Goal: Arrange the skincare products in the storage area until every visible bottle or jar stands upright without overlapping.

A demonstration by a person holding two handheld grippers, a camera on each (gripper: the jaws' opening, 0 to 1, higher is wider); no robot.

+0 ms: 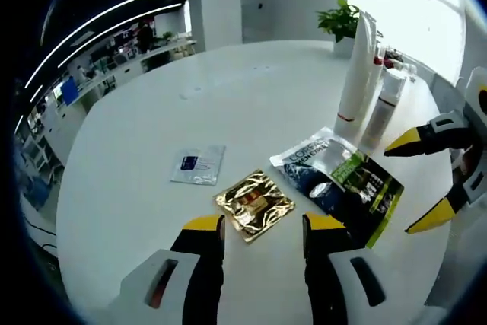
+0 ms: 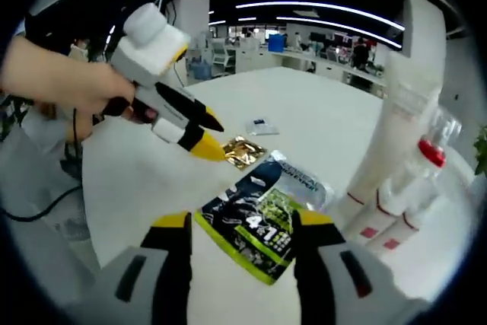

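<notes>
On the round white table (image 1: pixel 152 157), tall white red-banded tubes (image 1: pixel 356 74) stand upright beside a plant; flat sachets, a gold foil one (image 1: pixel 254 204) and a dark green-labelled one (image 2: pixel 255 230), lie untouched. Left gripper (image 1: pixel 262 226) and right gripper (image 2: pixel 243 222) both hover with jaws apart, holding nothing.
</notes>
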